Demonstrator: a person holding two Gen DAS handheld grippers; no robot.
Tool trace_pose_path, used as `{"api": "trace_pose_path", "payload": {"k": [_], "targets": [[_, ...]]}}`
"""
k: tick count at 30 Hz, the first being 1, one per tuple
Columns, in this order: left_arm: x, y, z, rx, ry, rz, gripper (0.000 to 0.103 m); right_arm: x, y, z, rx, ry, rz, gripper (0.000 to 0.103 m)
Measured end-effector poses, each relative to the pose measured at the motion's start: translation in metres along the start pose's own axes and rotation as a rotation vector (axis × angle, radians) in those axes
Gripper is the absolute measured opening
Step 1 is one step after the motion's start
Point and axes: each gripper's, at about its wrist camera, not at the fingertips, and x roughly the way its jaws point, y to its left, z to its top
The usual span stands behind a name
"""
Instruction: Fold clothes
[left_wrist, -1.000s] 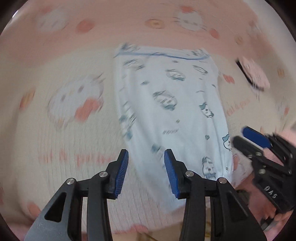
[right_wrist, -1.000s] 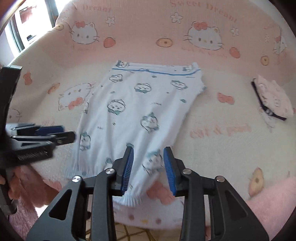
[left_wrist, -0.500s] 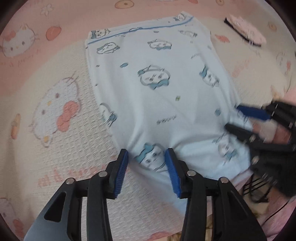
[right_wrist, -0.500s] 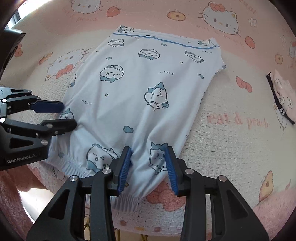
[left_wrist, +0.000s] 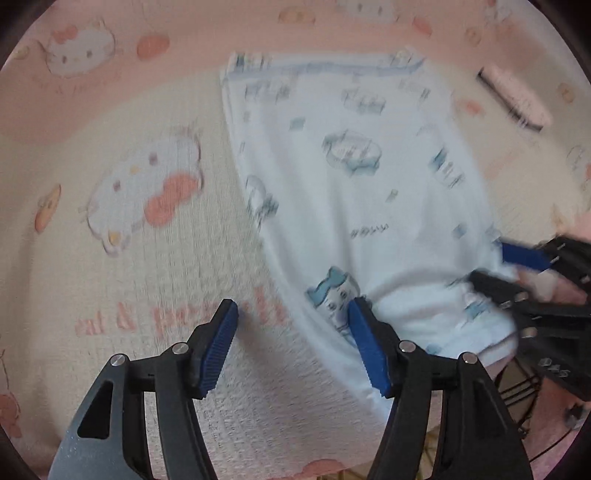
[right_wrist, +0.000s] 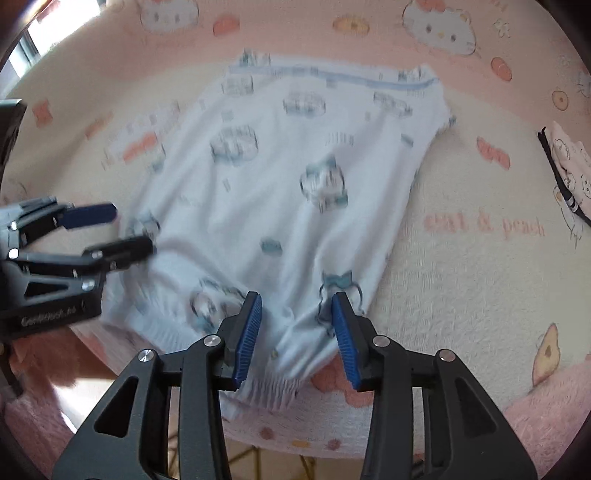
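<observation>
— What is laid out, and where?
— One pale blue garment (right_wrist: 288, 192) with cartoon prints is spread flat on a pink and cream blanket (right_wrist: 461, 280), its elastic hem bunched at the near edge.
— What else is seen?
— One small folded pink cloth (right_wrist: 569, 173) is set well apart, at the right.
— And the grippers?
— Two are counted. The left gripper (left_wrist: 291, 345) is spread wide over the garment's near left edge; the right gripper (right_wrist: 297, 336) is spread astride the gathered hem. Nothing is pinched by either.
</observation>
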Motion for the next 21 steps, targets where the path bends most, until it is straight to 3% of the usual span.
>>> {"api": "trace_pose_path", "payload": {"k": [2,5,7,9,12,16,21], "targets": [[-0.004,0.005,-0.004,-0.042,0.005,-0.032,0.065,-0.003,0.002,-0.004,-0.033,0.019,-0.036,0.041],[-0.011,0.013,-0.011,-0.105,0.012,-0.081,0.065,-0.011,-0.004,-0.011,-0.026,0.031,-0.071,0.058],[-0.016,0.018,-0.015,-0.146,0.017,-0.113,0.065,-0.017,-0.012,-0.017,-0.001,0.036,-0.084,0.058],[-0.02,0.023,-0.02,-0.188,0.022,-0.146,0.065,-0.027,-0.021,-0.018,0.072,0.02,-0.022,0.058],[-0.025,0.026,-0.025,-0.229,0.016,-0.194,0.065,-0.04,-0.021,-0.017,0.085,-0.033,0.052,0.058],[-0.017,0.02,-0.032,-0.129,0.036,-0.116,0.065,-0.034,-0.009,-0.022,0.012,-0.004,0.002,0.058],[-0.007,0.021,-0.034,-0.12,0.118,0.056,0.065,-0.032,-0.018,-0.029,0.058,0.055,-0.003,0.058]]}}
